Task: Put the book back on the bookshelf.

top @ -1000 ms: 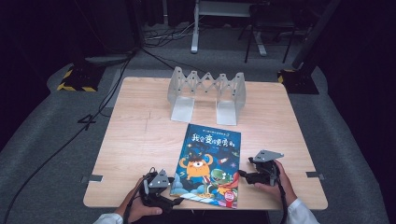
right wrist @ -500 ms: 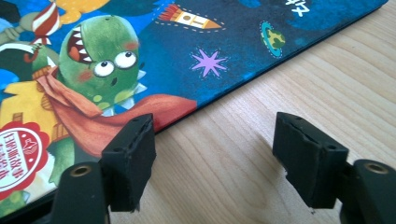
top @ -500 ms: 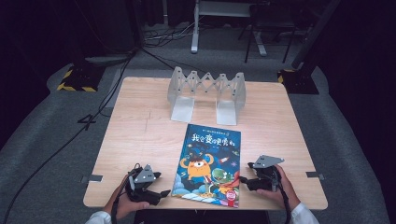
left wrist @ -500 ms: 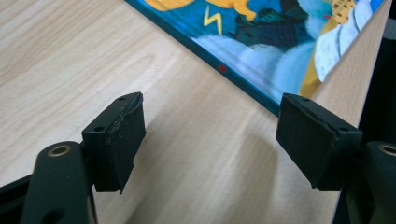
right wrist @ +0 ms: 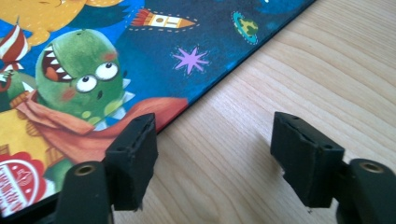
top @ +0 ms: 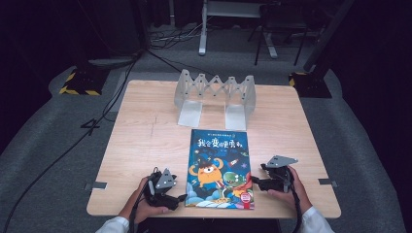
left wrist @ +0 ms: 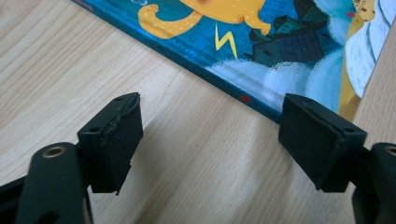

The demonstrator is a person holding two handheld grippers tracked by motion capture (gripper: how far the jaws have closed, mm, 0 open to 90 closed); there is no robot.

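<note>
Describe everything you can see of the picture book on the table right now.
The picture book lies flat and closed, cover up, at the near middle of the wooden table, just in front of the grey folding rack. Its glossy dark-blue cover shows an orange monster, a green dinosaur in a red scarf, a rocket, stars and a red round sticker. The left claw and right claw flank its near corners, both open; neither visibly grips it.
</note>
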